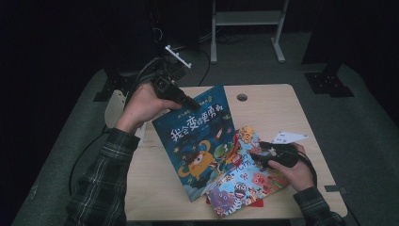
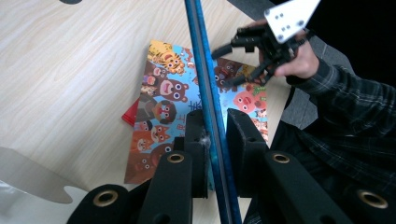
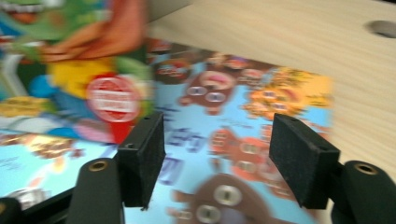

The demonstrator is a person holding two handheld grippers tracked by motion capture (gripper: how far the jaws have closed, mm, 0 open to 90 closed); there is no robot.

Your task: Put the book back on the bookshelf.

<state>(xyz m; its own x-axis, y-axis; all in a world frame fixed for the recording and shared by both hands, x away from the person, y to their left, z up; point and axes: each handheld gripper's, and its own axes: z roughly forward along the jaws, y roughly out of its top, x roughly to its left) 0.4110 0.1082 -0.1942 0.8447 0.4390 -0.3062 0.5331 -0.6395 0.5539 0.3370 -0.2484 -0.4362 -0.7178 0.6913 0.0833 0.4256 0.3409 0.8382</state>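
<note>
Clamped in the left tool [image 2: 215,140], the thin blue book [image 1: 197,136] looks light, floppy; grip near its spine. Right tool [image 3: 217,158] gapes.

We are seeing the animal book [image 3: 243,140] motion-blurred in the right gripper view. The blue book [image 1: 197,136] is hiding its left part in the high view.
</note>
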